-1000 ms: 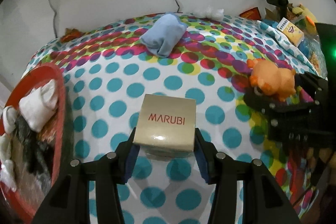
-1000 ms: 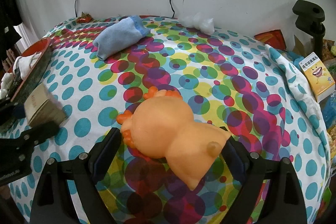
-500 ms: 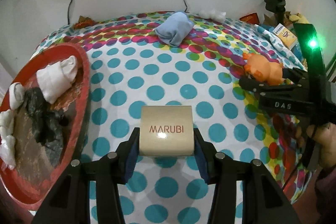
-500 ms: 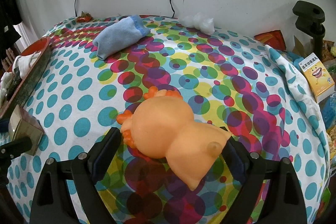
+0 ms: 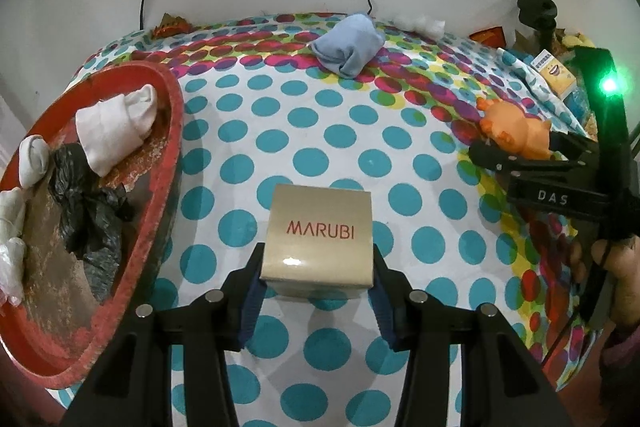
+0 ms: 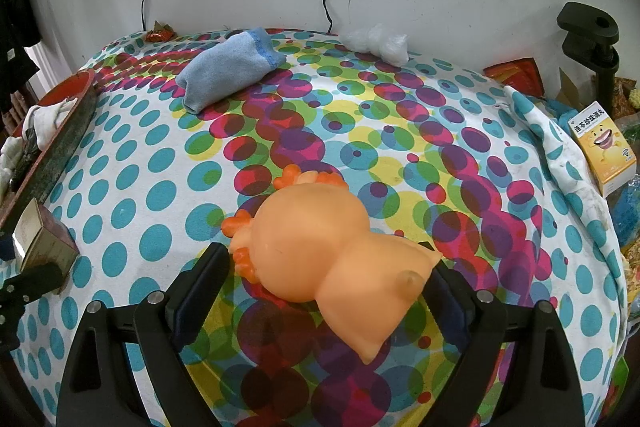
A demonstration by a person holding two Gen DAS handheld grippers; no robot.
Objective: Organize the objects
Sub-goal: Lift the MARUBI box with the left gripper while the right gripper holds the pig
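Observation:
A tan cardboard box [image 5: 320, 233] printed MARUBI sits between the blue pads of my left gripper [image 5: 318, 255]. The jaws are closing and the pads press its two sides; it hangs just above the spotted cloth. To its left stands the red tray [image 5: 168, 163]. The same box [image 6: 40, 243] shows at the right wrist view's left edge. An orange rubber toy [image 6: 320, 251] lies on the cloth between the fingers of my right gripper [image 6: 326, 259], which stands wide and close on both sides. The left wrist view shows that gripper [image 5: 520, 155] around the toy [image 5: 514, 131].
The tray holds white rolled cloths [image 5: 116, 123] and a black bag [image 5: 88, 211]. A rolled blue cloth [image 6: 228, 67] and a white plastic wad [image 6: 376, 41] lie near the wall. At the right edge are a yellow carton [image 6: 604, 147] and a black clamp [image 6: 592, 35]. Cables hang from the wall sockets.
My left gripper has carried the box to the left, closer to the red tray, which now fills more of its view. The right gripper and the orange toy have not moved.

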